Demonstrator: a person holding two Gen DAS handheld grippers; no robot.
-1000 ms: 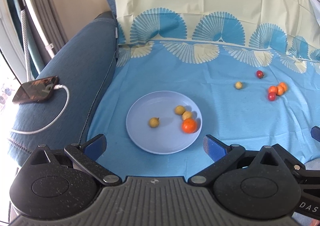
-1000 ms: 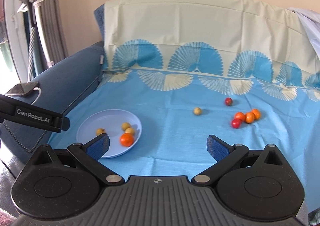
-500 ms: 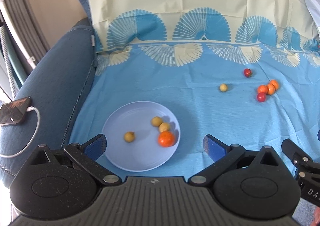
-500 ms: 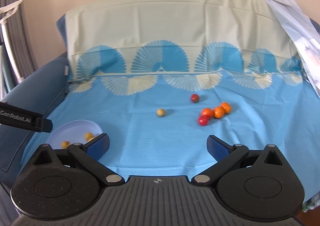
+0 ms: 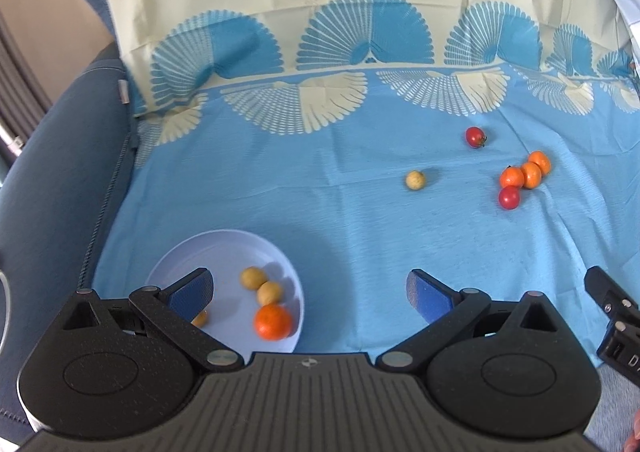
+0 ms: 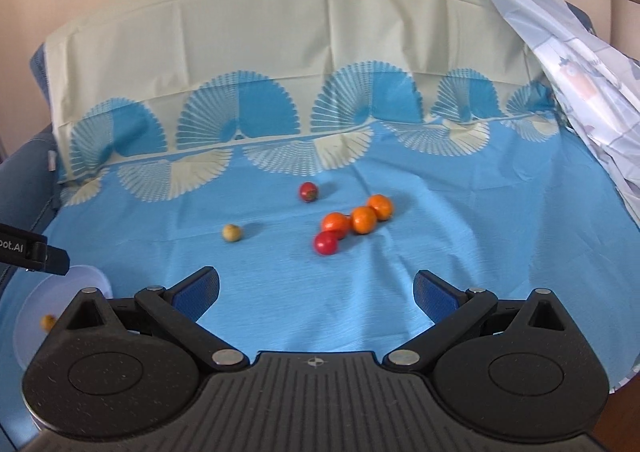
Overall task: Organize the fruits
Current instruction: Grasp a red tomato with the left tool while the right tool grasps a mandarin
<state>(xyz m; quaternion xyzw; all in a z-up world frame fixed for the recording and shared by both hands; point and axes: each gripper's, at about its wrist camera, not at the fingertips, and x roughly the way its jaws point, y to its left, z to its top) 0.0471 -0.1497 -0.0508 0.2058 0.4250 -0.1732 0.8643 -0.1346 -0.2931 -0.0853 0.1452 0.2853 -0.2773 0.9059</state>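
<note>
A pale blue plate (image 5: 208, 252) lies on the blue cloth at the lower left and holds an orange (image 5: 273, 322) and three small yellow fruits (image 5: 253, 278). On the cloth lie a loose yellow fruit (image 5: 415, 180), three oranges in a row (image 5: 531, 175) and two red tomatoes (image 5: 509, 197). My left gripper (image 5: 310, 290) is open and empty, over the plate's right edge. My right gripper (image 6: 316, 288) is open and empty, short of the oranges (image 6: 363, 219), the near tomato (image 6: 325, 243) and the yellow fruit (image 6: 232, 232).
The cloth covers a blue sofa whose arm (image 5: 52, 188) rises at the left. A pale printed sheet (image 6: 580, 76) hangs over the back right. The plate's edge (image 6: 24, 324) shows at the right wrist view's lower left.
Both grippers have swung to the right. The plate has slid toward the lower left in both views and the loose fruits have come nearer the middle. Both stay open.
</note>
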